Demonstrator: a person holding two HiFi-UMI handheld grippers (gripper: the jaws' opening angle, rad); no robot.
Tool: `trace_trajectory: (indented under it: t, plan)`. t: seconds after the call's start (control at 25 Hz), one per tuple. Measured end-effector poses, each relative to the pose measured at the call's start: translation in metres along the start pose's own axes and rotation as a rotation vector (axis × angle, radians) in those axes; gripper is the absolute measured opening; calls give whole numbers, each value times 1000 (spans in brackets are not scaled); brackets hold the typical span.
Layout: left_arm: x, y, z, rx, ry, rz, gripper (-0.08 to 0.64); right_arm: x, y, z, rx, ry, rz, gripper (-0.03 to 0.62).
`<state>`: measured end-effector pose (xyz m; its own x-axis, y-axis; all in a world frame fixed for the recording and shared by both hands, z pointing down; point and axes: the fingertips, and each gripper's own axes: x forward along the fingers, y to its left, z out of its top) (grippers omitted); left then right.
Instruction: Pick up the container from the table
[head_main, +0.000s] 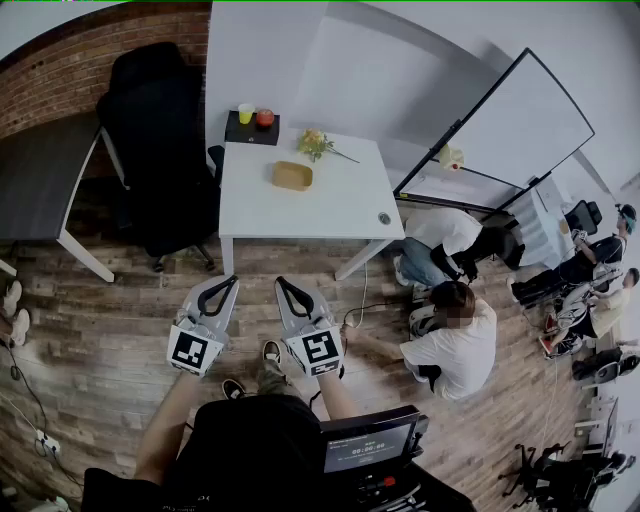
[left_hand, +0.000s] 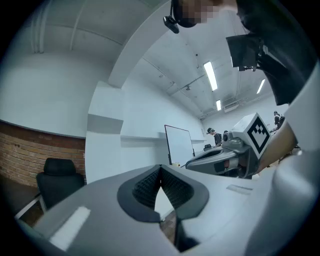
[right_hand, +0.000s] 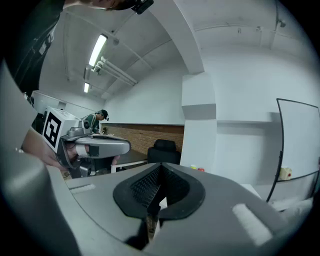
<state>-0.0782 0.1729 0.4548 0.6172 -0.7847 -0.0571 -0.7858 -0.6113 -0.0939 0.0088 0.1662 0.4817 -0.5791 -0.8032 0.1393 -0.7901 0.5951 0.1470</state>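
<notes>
A tan shallow container lies on the white table, far ahead of both grippers. My left gripper and right gripper hang side by side over the wooden floor, short of the table's near edge. Both point toward it. Each is shut with nothing between its jaws; the ribbed pads meet at the tips in the left gripper view and the right gripper view. Neither gripper view shows the container. The right gripper also shows in the left gripper view, and the left gripper in the right one.
On the table are a flower sprig, a black tray with a yellow cup and a red one, and a small round thing. A black office chair and grey desk stand left. People sit by a whiteboard at right.
</notes>
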Motion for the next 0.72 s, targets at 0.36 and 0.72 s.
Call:
trace_trajectory:
  t: [0.36, 0.72]
  plan:
    - [15, 17, -3, 0, -7, -14, 2, 27, -2, 7, 9, -2, -1, 14]
    - [33, 21, -9, 25, 4, -30, 2, 56, -14, 2, -20, -3, 18, 15]
